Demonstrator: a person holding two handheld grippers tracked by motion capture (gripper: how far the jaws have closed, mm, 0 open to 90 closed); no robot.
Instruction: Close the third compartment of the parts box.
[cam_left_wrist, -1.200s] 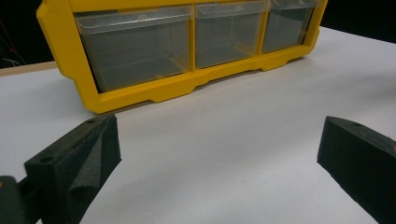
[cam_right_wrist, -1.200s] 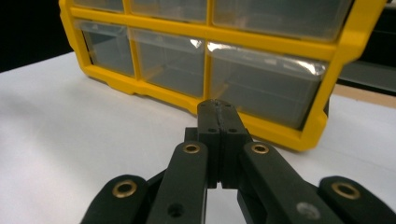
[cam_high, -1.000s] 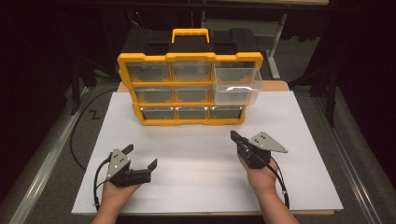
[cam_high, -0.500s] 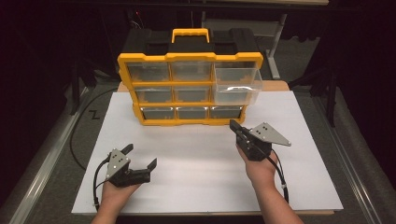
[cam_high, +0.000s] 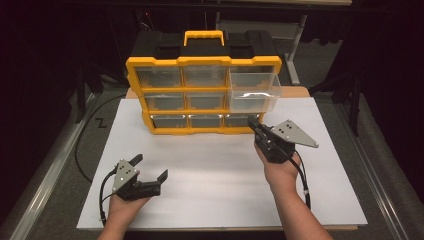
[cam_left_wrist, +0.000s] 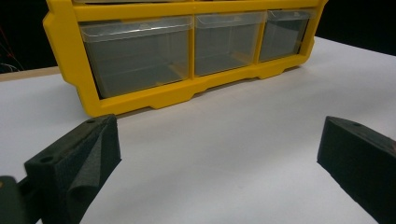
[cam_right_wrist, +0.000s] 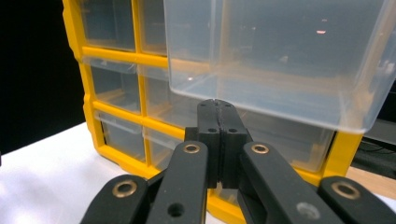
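Under the pulled-out drawer (cam_high: 254, 87) of the yellow organizer (cam_high: 202, 95), the right gripper (cam_high: 256, 127) is held closed, probably to push; the left gripper (cam_high: 150, 170) is rested open, near left.

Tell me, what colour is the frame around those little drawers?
Yellow. The organizer's frame is bright yellow around clear drawers, best seen in the high view.

White sheet (cam_high: 220, 175) — wooden table edge (cam_high: 295, 92) behind.
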